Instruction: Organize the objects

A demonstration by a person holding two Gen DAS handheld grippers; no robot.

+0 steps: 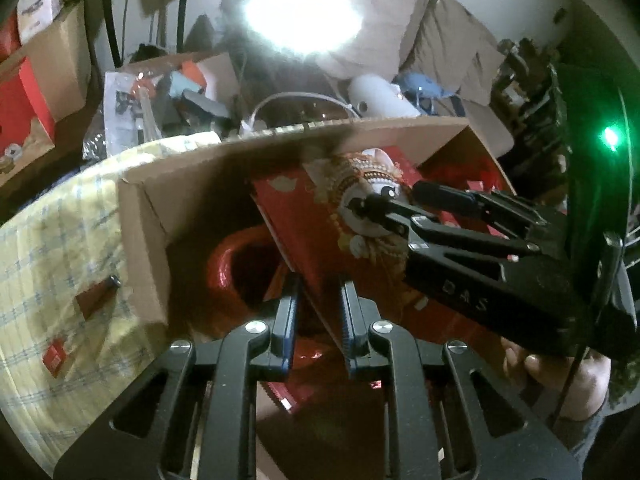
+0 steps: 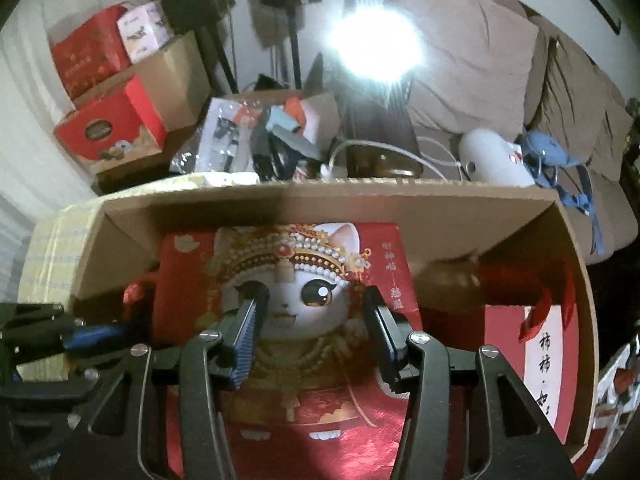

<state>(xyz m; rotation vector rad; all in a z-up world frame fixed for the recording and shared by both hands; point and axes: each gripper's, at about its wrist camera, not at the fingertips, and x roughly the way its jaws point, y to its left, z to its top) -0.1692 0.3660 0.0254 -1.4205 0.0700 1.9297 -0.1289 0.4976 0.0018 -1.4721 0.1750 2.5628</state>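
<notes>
An open cardboard box (image 2: 320, 196) stands in front of both grippers. Inside it a flat red packet printed with a crowned cat (image 2: 304, 280) leans tilted. In the left wrist view, my left gripper (image 1: 318, 316) is shut on the lower edge of the red packet (image 1: 288, 216). My right gripper (image 2: 316, 320) points at the cat's face with its fingers apart and nothing pressed between them. In the left wrist view the right gripper (image 1: 392, 198) comes in from the right, with a hand behind it. The left gripper (image 2: 112, 332) shows at the lower left of the right wrist view.
The box also holds a glossy red handle-shaped thing (image 1: 224, 264), a red tasselled scroll (image 2: 520, 280) and a white lettered banner (image 2: 548, 340). A yellow checked cloth (image 1: 48, 240) lies left of it. Behind are a cluttered carton (image 2: 272, 128), stacked red boxes (image 2: 108, 128), a sofa and a glaring lamp (image 2: 372, 44).
</notes>
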